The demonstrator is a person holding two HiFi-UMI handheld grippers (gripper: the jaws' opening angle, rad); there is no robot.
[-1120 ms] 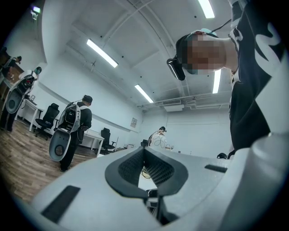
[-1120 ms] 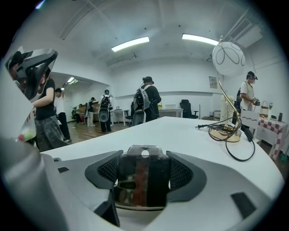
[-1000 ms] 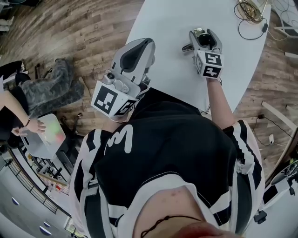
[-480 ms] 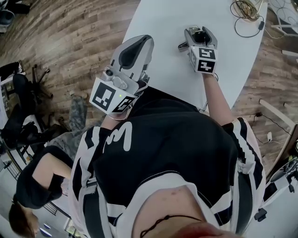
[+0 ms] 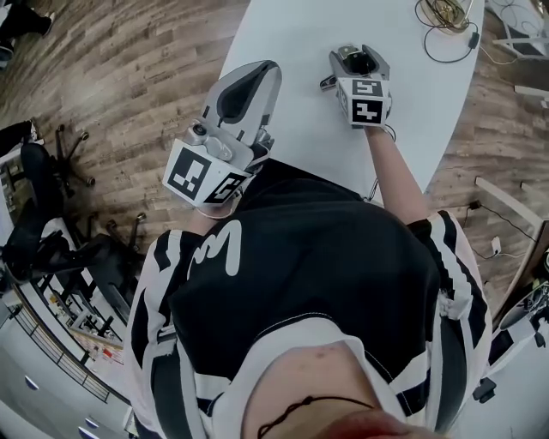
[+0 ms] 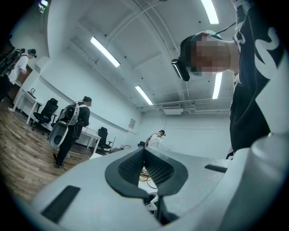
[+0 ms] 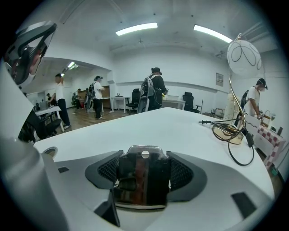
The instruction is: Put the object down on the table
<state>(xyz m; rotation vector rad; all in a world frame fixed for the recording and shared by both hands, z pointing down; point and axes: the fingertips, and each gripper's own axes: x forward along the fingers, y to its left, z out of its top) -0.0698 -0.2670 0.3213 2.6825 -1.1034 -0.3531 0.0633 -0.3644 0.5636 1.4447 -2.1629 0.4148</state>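
My right gripper (image 5: 356, 58) is over the white table (image 5: 292, 34), shut on a shiny dark metal object (image 5: 358, 62). In the right gripper view the metal object (image 7: 143, 180) fills the gap between the black pads (image 7: 180, 173) and has a small round hole near its top. Whether it touches the table (image 7: 149, 126) I cannot tell. My left gripper (image 5: 249, 84) is at the table's near left edge, tilted upward. Its pads (image 6: 158, 170) meet, and the left gripper (image 6: 145, 155) holds nothing.
A coil of cables with a gold piece (image 5: 448, 15) lies at the table's far end, also seen as cables (image 7: 232, 131) to the right. An office chair (image 5: 43, 231) stands on the wooden floor to the left. People (image 7: 153, 90) stand far off.
My right gripper with the metal object has shifted a little left and farther over the table. The left gripper has barely moved. The person at the far left is gone from view.
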